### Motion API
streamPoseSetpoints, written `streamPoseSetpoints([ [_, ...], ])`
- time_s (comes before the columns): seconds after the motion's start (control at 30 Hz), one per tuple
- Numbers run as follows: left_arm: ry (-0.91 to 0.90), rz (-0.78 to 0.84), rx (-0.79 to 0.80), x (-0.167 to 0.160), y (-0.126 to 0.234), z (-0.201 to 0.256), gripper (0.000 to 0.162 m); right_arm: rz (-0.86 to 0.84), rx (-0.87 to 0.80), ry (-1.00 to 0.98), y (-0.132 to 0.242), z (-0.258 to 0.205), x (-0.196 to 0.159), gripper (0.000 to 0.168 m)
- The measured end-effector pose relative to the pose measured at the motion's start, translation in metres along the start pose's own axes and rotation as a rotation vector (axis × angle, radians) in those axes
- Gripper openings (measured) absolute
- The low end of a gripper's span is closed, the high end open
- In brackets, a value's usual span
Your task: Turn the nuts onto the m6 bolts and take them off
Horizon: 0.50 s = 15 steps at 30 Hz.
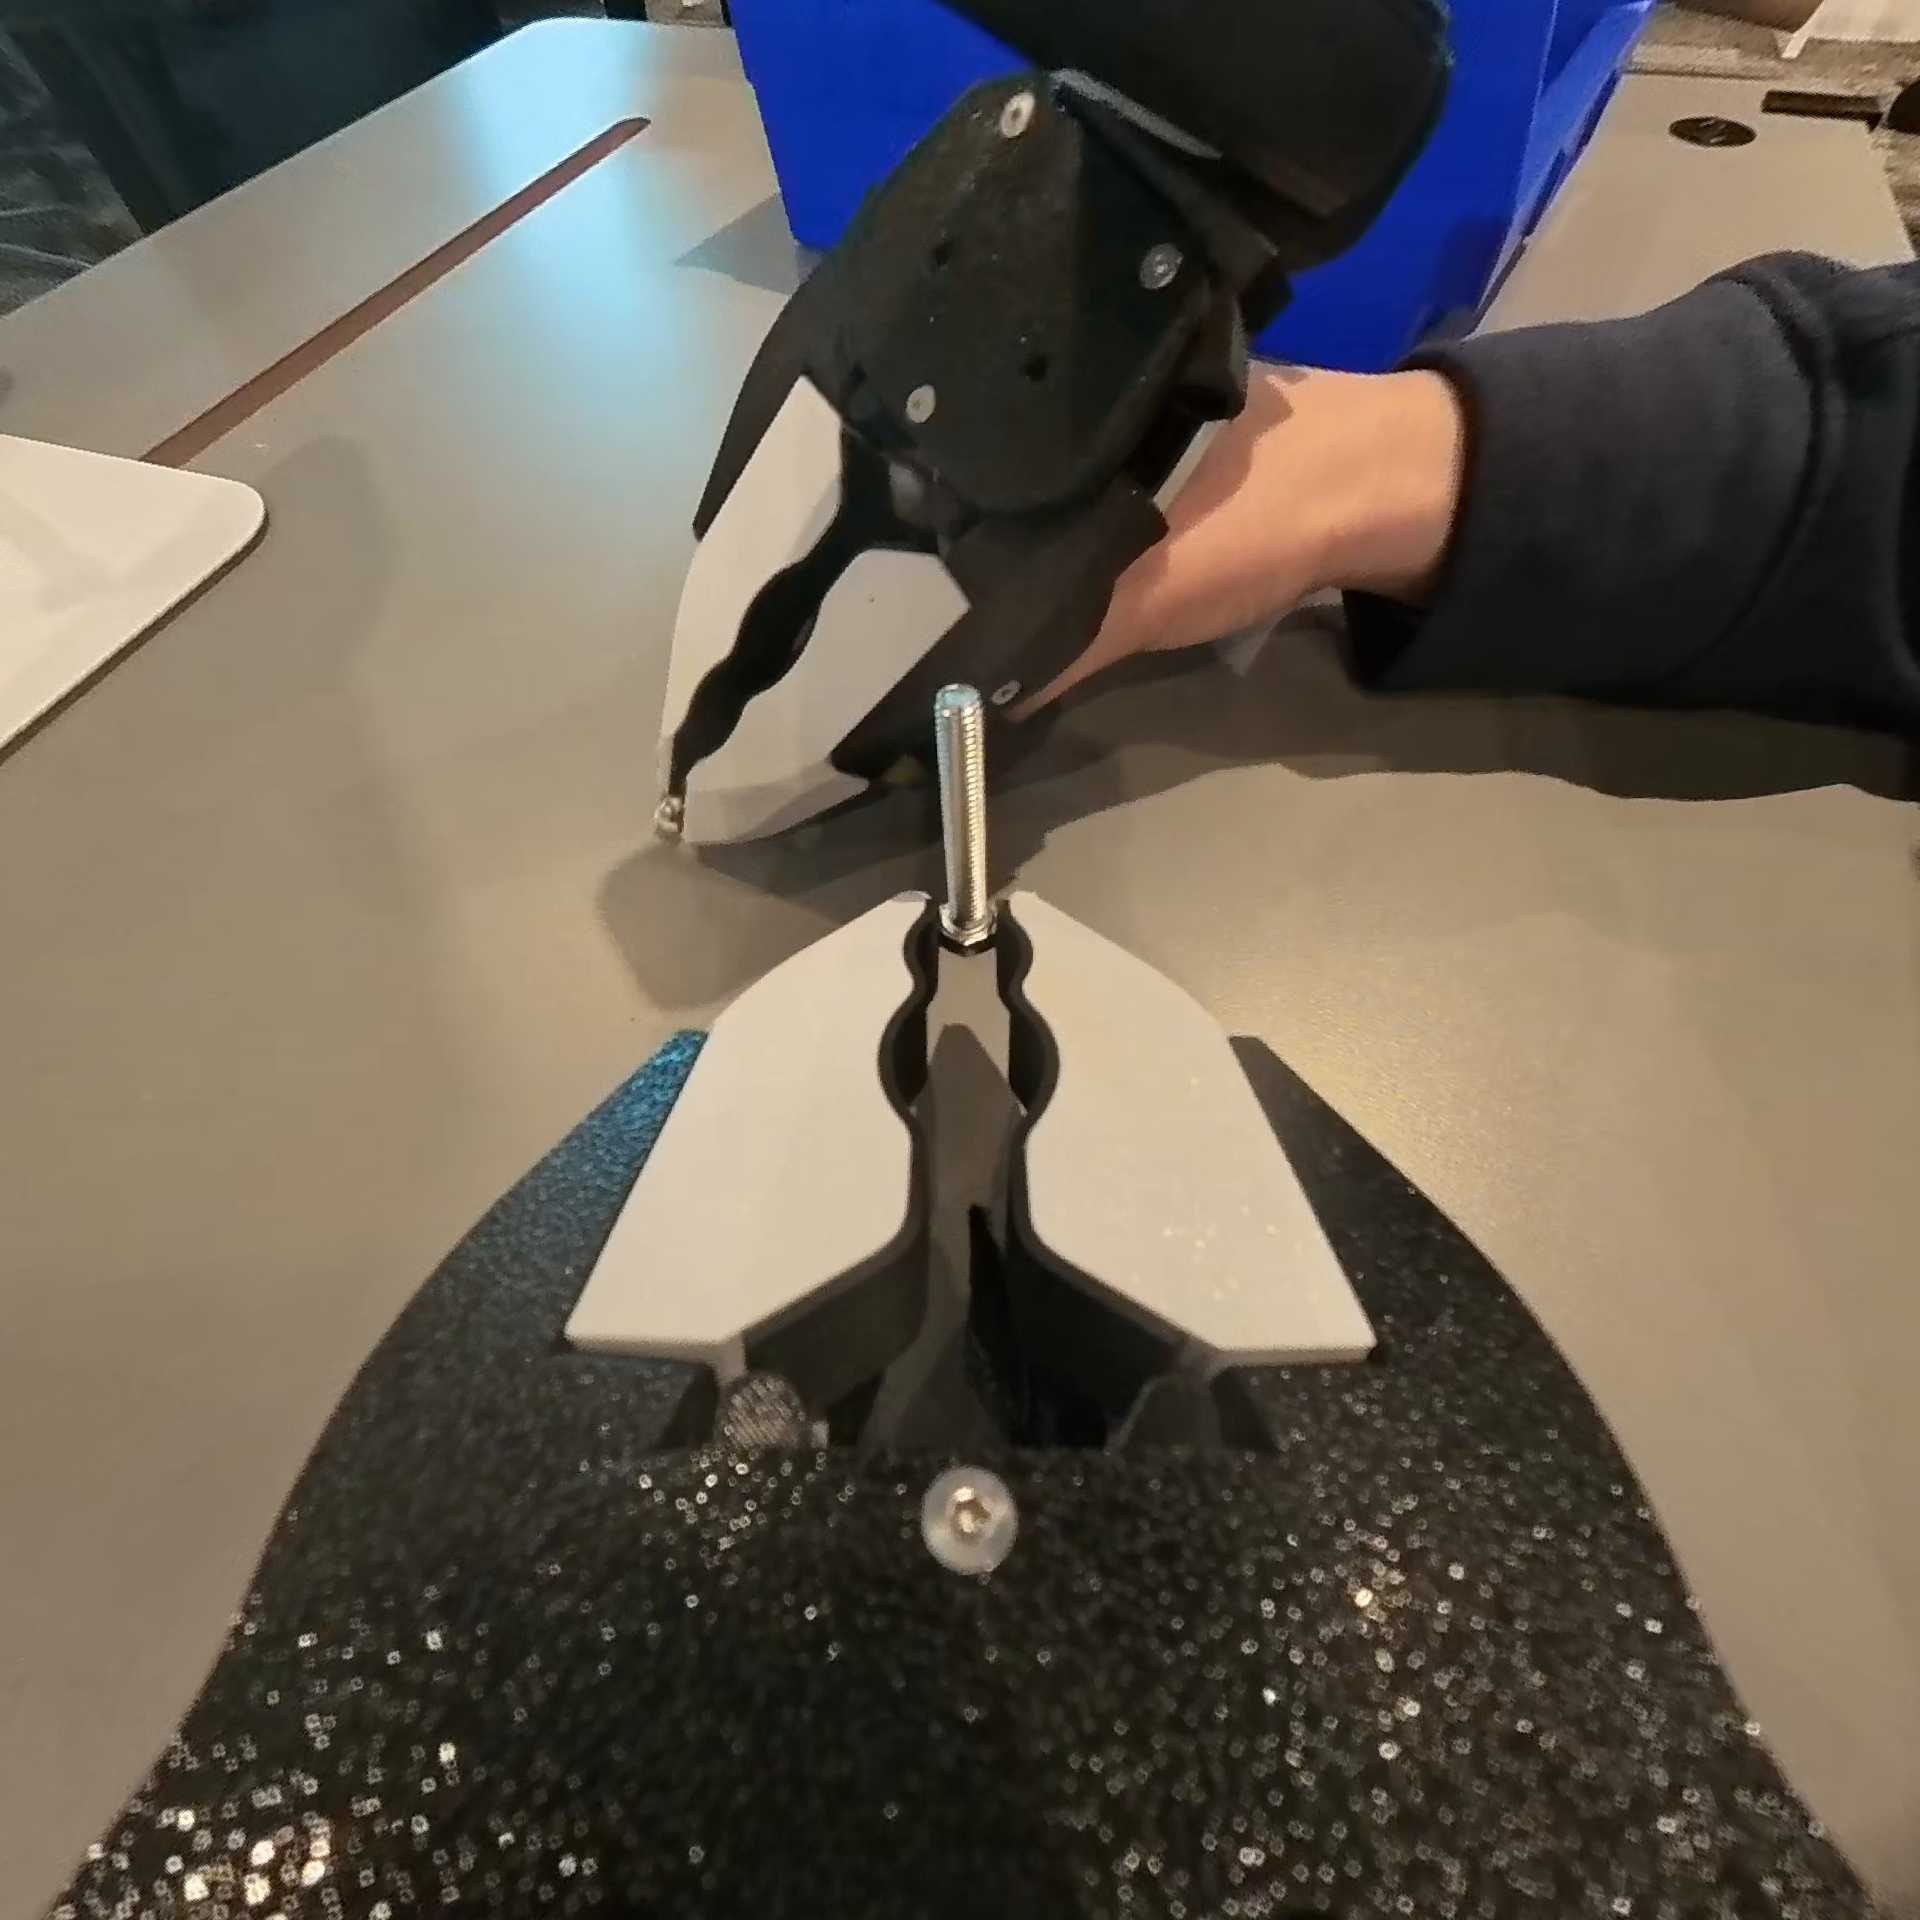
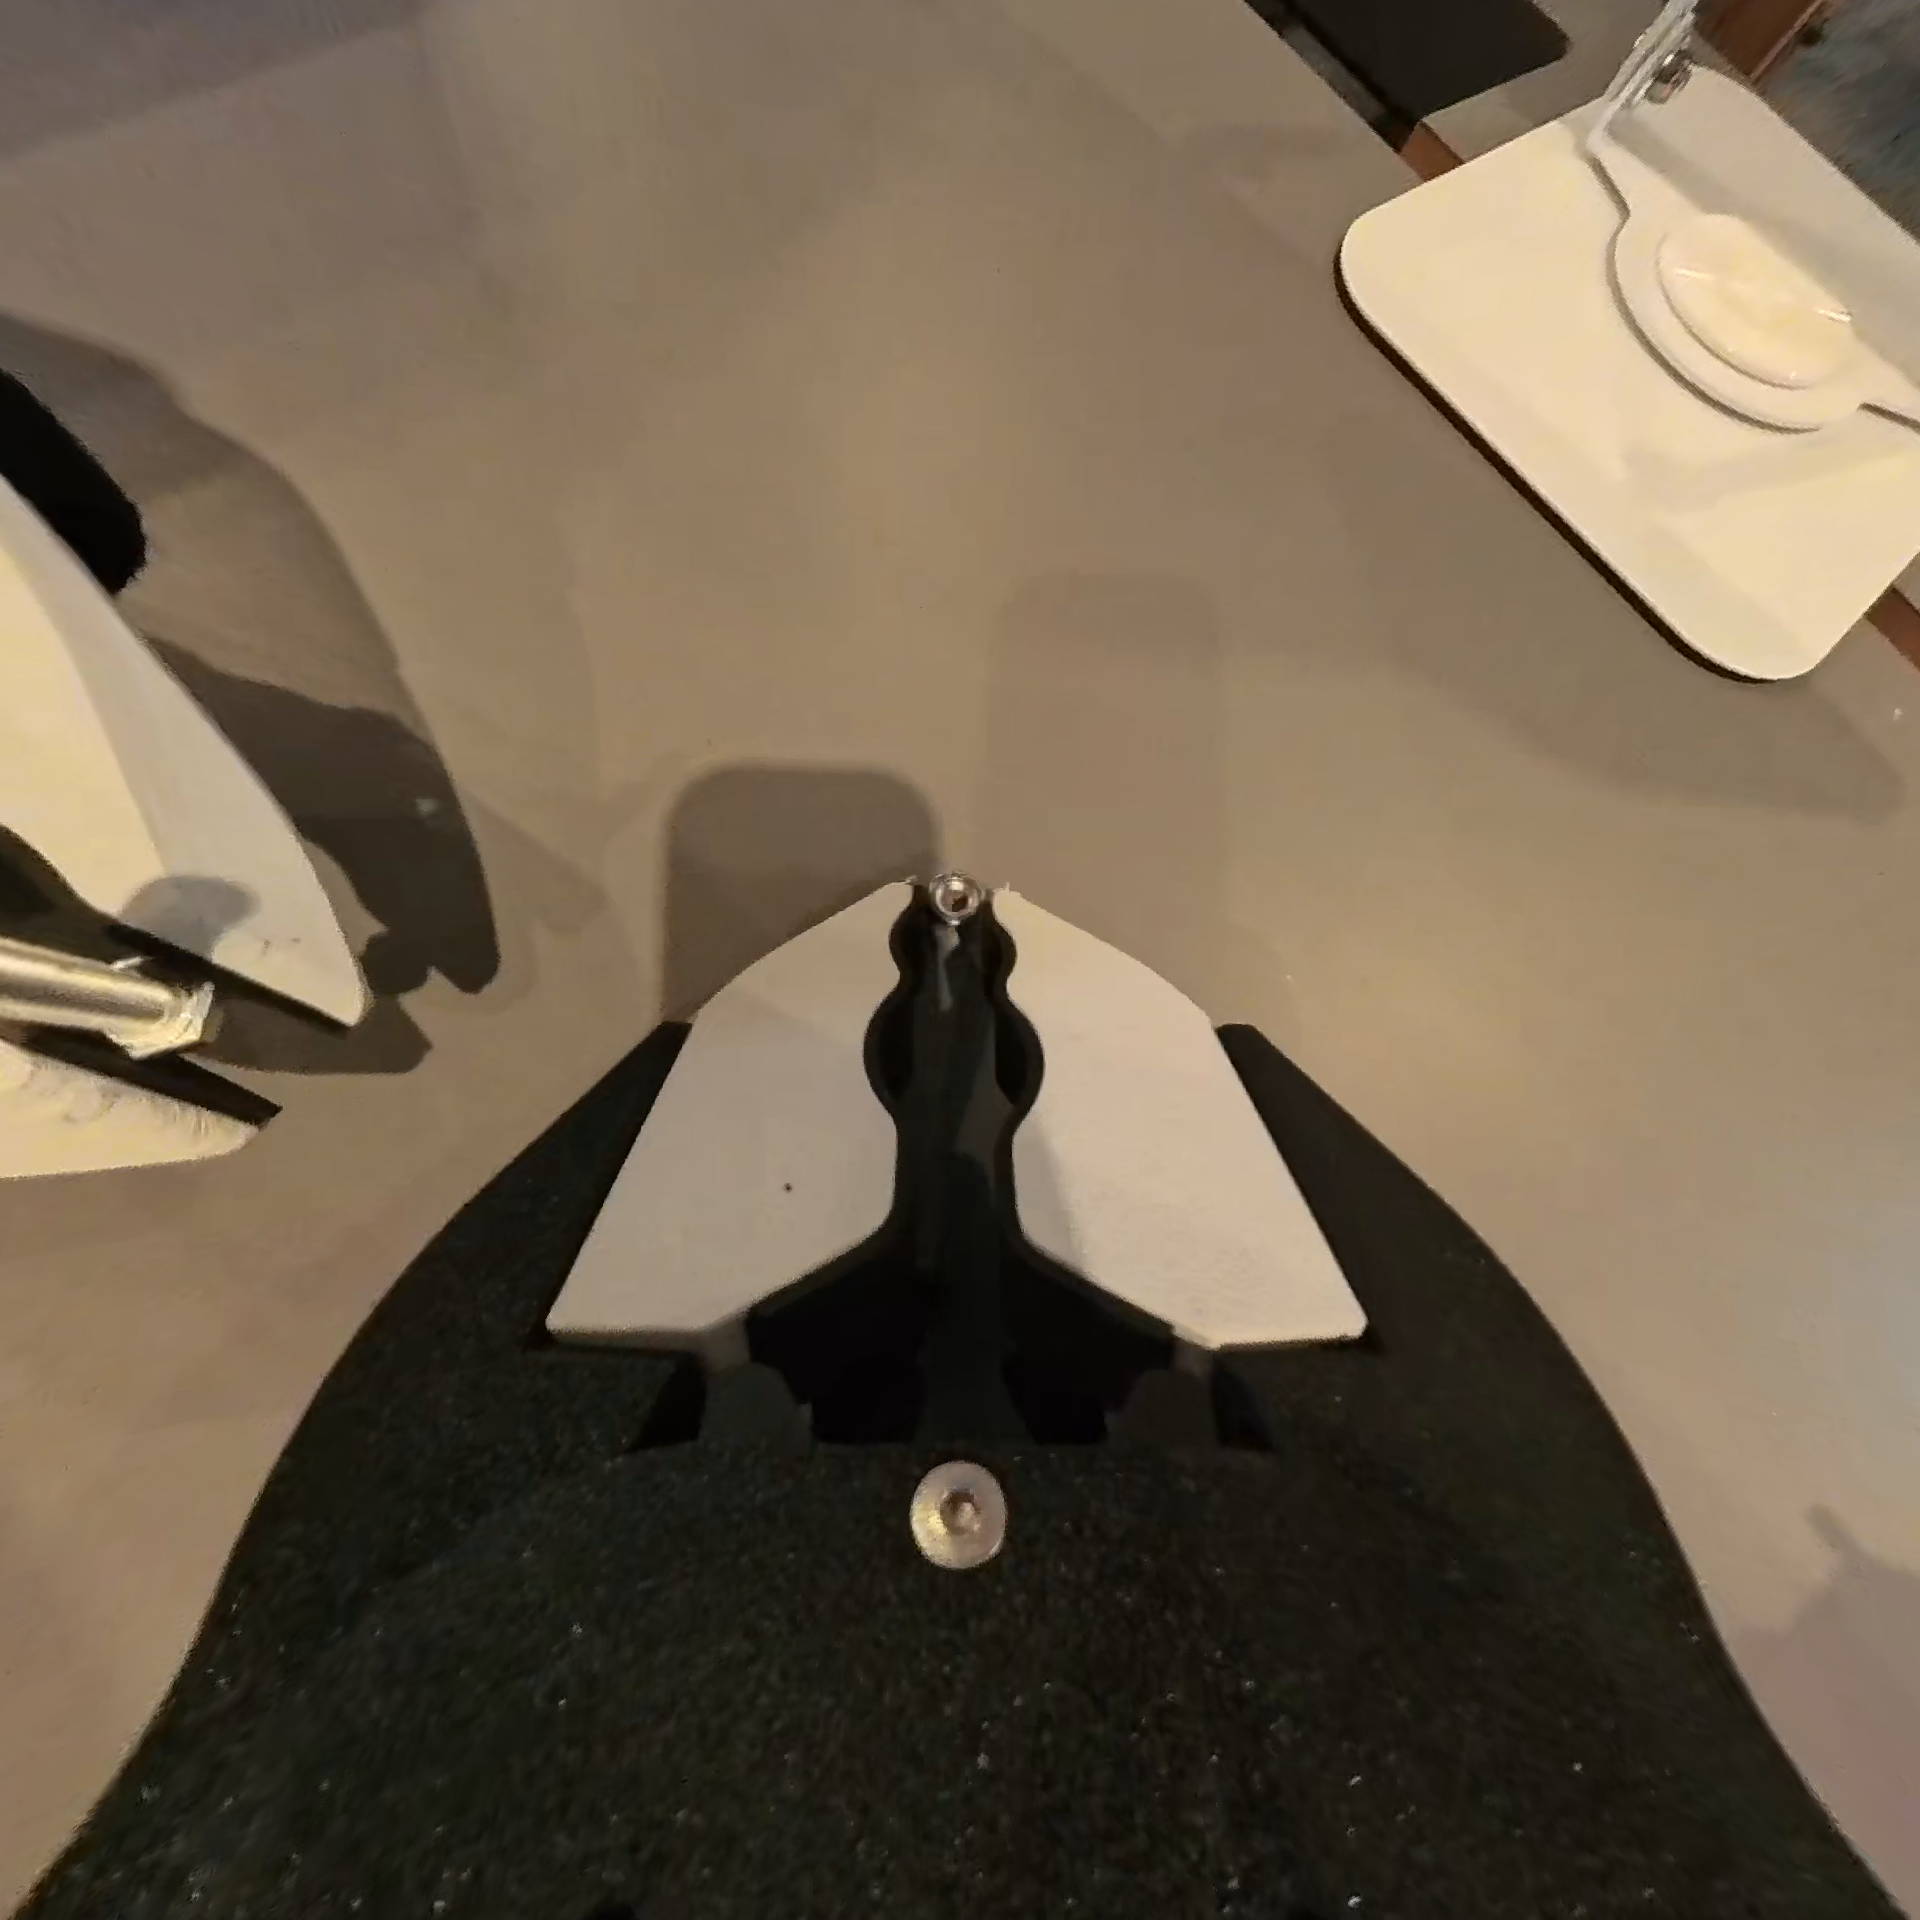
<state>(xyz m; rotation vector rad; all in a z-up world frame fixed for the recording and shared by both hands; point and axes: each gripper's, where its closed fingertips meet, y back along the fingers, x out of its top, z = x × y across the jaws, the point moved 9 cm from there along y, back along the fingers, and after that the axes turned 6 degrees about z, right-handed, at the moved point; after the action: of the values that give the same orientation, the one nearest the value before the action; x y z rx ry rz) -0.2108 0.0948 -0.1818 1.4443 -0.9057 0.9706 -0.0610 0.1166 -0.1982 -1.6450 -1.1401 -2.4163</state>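
Observation:
In the left wrist view my left gripper [image 1: 964, 920] is shut on the head of a silver m6 bolt [image 1: 960, 810], which stands upright with its threaded shank bare. My right gripper [image 1: 675, 800] is beyond it, tipped down to the grey table [image 1: 364, 727], with a small silver nut [image 1: 668, 816] at its tips. In the right wrist view my right gripper [image 2: 951, 902] is shut on the nut [image 2: 951, 894] against the table. The left gripper [image 2: 208, 1049] and its bolt [image 2: 125, 1003] show at the left edge of that view.
A blue bin [image 1: 831, 135] stands behind the right gripper. A white flat stand base [image 2: 1662, 395] lies on the table and shows at the left edge of the left wrist view [image 1: 104, 582]. A person's hand [image 1: 1299, 499] in a dark sleeve holds the right gripper.

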Motion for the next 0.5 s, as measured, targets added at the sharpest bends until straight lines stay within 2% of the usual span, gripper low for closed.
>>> streamPoseSetpoints([
  [0.17,-0.001,0.000,0.000,0.000,0.000,0.000,0.010,0.044,0.006,0.014,0.011,0.002,-0.002,0.010],
  [0.27,-0.001,-0.002,-0.001,0.000,0.000,0.000,0.010,0.152,0.081,-0.011,0.027,0.002,0.002,0.010],
  [0.4,-0.008,-0.007,-0.003,0.000,0.000,0.001,0.010,0.378,0.329,-0.025,0.056,-0.005,0.013,0.009],
  [0.5,-0.014,-0.013,-0.008,0.000,0.000,0.001,0.010,0.455,0.425,0.008,0.072,-0.010,0.020,0.009],
])
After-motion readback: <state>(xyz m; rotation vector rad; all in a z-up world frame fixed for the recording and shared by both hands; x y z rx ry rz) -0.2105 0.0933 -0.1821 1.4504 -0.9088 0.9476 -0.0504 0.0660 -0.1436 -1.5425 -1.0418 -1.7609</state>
